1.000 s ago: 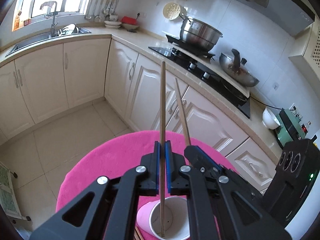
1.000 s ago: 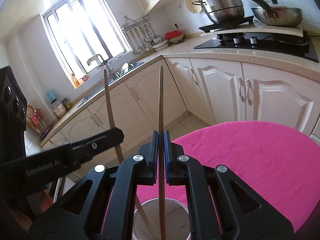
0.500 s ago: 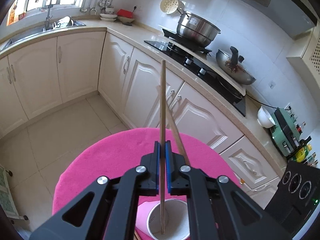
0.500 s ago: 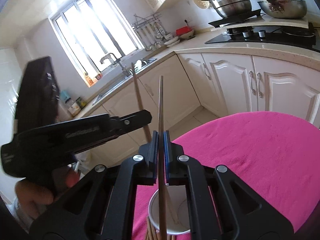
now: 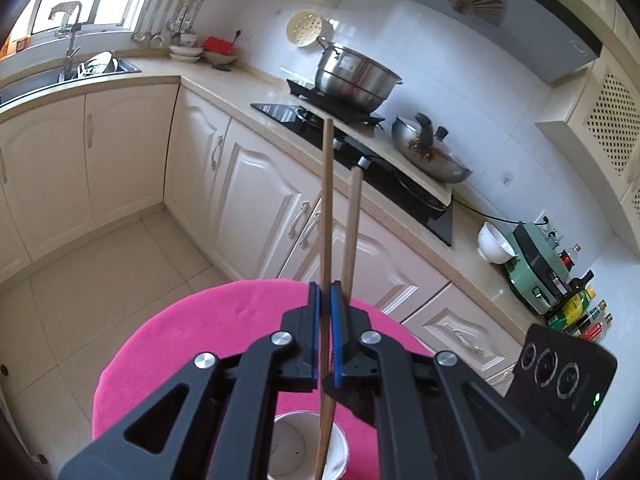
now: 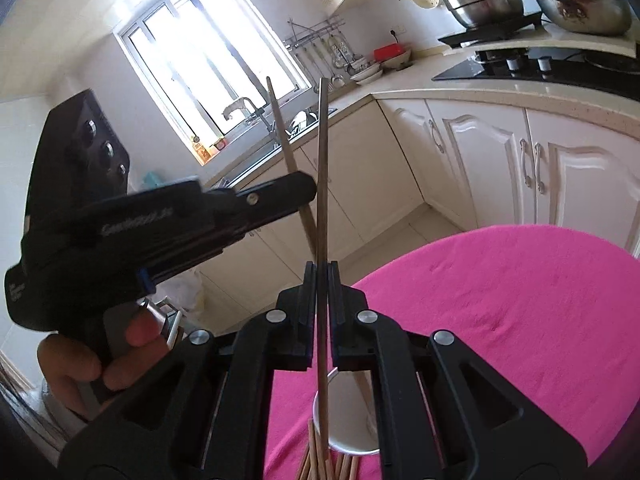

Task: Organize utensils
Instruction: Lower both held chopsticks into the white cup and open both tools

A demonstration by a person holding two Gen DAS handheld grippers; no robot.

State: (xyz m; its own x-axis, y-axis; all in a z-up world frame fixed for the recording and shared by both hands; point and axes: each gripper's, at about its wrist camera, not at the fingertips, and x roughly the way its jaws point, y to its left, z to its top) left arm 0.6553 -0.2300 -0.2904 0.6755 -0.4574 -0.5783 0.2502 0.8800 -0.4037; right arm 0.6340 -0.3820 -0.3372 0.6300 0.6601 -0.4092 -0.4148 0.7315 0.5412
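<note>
cup (image 5: 304, 452) on table (image 5: 208, 332), chopsticks (image 6: 320, 462) beside

You're in a kitchen with cream cabinets (image 5: 248, 200) under a pale counter (image 5: 224, 84), white tiled walls (image 5: 460, 80) and beige floor tiles (image 5: 100, 272). Daylight floods through the window (image 6: 208, 64) at upper left; what lies outside looks washed out.

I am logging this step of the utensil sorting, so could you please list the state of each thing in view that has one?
Left gripper: shut on a wooden chopstick, upright.
Right gripper: shut on a second wooden chopstick, upright.
White paper cup: upright on the pink tablecloth, both chopstick tips over its mouth.
Loose wooden chopsticks: lying beside the cup.
Steel pot: on the stove.
</note>
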